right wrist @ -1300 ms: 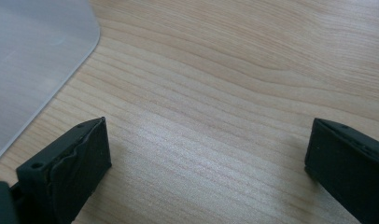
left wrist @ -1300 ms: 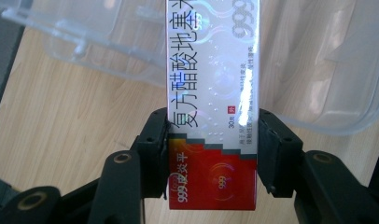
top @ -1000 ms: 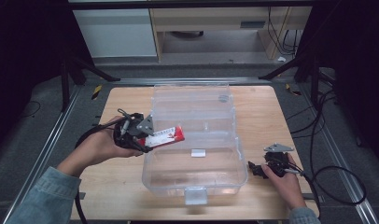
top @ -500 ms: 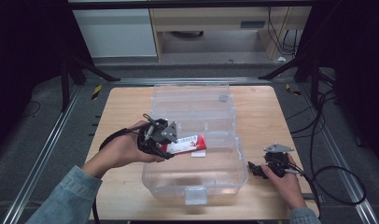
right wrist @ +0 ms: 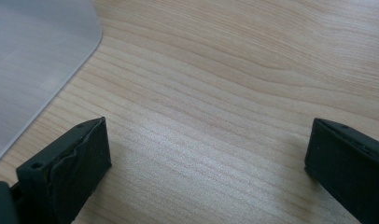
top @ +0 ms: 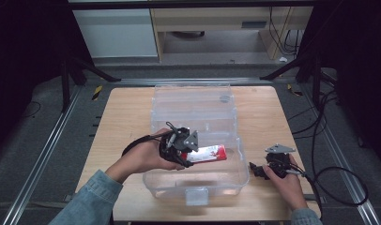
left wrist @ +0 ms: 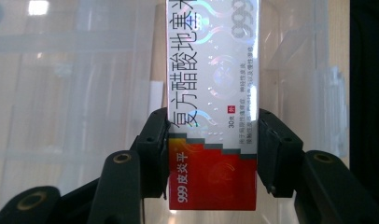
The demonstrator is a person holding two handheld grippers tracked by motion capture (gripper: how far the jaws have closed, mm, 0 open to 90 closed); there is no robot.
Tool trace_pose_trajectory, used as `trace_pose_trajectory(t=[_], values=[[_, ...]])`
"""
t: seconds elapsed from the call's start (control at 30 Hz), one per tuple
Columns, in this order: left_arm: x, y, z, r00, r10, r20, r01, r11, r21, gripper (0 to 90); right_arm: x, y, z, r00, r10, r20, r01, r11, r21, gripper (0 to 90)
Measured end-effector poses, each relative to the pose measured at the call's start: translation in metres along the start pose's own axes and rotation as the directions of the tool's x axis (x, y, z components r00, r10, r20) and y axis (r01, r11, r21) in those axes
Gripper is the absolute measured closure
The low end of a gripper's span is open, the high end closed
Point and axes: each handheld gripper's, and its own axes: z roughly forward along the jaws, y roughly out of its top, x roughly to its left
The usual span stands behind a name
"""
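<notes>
A red and white medicine box (top: pixel 208 153) (left wrist: pixel 212 107) with Chinese print is clamped by its red end between the pads of my left gripper (top: pixel 193 155) (left wrist: pixel 211 154). The box hangs over the inside of a clear plastic storage bin (top: pixel 242 176) with its lid folded open behind. My right gripper (top: pixel 255 171) (right wrist: pixel 206 158) rests low on the wooden table (top: pixel 123 117) just right of the bin, jaws spread wide with bare wood between them.
The bin's rounded clear corner (right wrist: pixel 38 60) lies close to the right gripper's left side. Metal rails (top: pixel 48 140) run along both sides of the table. Cables (top: pixel 339 178) trail off the right edge. A cabinet (top: pixel 118 33) stands behind.
My left gripper carried the medicine box rightward and slightly down, from beside the bin's left wall to over its interior. The right gripper stayed where it was.
</notes>
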Motion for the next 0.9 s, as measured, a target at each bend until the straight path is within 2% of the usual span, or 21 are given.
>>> trace_pose_trajectory(t=[0.1, 0.2, 0.23, 0.4, 0.63, 0.73, 0.9], values=[[-0.002, 0.006, 0.012, 0.9999, 0.006, 0.009, -0.006, 0.9999, 0.009, 50.9, 0.0, 0.0, 0.0, 1.0, -0.002, 0.0, 0.002, 1.0, -0.001, 0.5], [-0.004, 0.009, 0.019, 0.9998, 0.004, 0.018, -0.004, 1.0, -0.001, 50.8, 0.0, 0.0, 0.0, 1.0, -0.002, 0.0, 0.002, 1.0, -0.001, 0.5], [-0.007, 0.01, 0.026, 0.9995, 0.005, 0.031, -0.005, 0.9999, -0.009, 50.8, 0.0, 0.0, 0.0, 1.0, -0.002, 0.0, 0.002, 1.0, -0.001, 0.5], [-0.011, 0.012, 0.041, 0.9988, 0.005, 0.048, -0.005, 1.0, 0.005, 50.8, 0.0, 0.0, 0.0, 1.0, 0.0, 0.0, 0.0, 1.0, 0.0, 0.5], [-0.011, 0.015, 0.053, 0.998, 0.004, 0.063, -0.005, 0.9999, 0.011, 50.8, 0.0, 0.0, 0.0, 1.0, -0.002, 0.0, 0.002, 1.0, -0.001, 0.5], [-0.01, 0.017, 0.059, 0.9984, -0.001, 0.056, 0.0, 0.9999, 0.015, 50.8, 0.0, 0.0, 0.0, 1.0, -0.002, 0.0, 0.002, 1.0, -0.001, 0.5], [-0.012, 0.021, 0.065, 0.9974, 0.006, 0.071, -0.006, 1.0, 0.004, 50.8, 0.0, 0.0, 0.0, 1.0, -0.002, 0.0, 0.002, 1.0, 0.0, 0.5]])
